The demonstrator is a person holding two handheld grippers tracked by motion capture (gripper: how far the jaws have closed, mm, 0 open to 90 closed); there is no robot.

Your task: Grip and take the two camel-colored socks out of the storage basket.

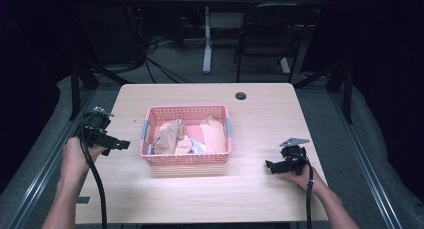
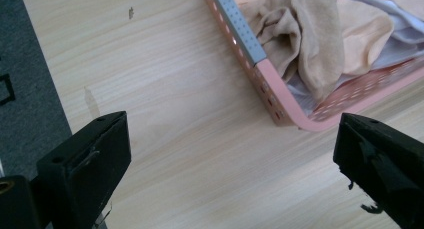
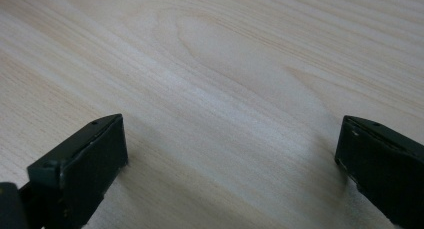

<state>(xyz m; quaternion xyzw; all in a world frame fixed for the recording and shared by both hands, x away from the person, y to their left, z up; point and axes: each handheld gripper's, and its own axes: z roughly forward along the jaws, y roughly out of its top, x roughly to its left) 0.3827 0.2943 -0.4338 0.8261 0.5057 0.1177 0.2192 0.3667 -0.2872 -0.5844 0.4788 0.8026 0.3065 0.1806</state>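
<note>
Two forearms are reaching in from the near edge, each hand holding one gripper over the wooden table (image 1: 260, 199). Left gripper (image 1: 116, 144) is hovering with jaws spread wide beside the basket's corner; right gripper (image 1: 270, 165) is resting low, jaws equally spread. Farther in, one pink basket (image 1: 186, 159) is sitting mid-table, holding crumpled beige cloths (image 2: 320, 34) over a white one (image 2: 400, 26).

Pale matt wood-grain table (image 1: 260, 189), pink perforated plastic basket (image 1: 186, 159) holding soft cloth (image 1: 170, 134).
</note>
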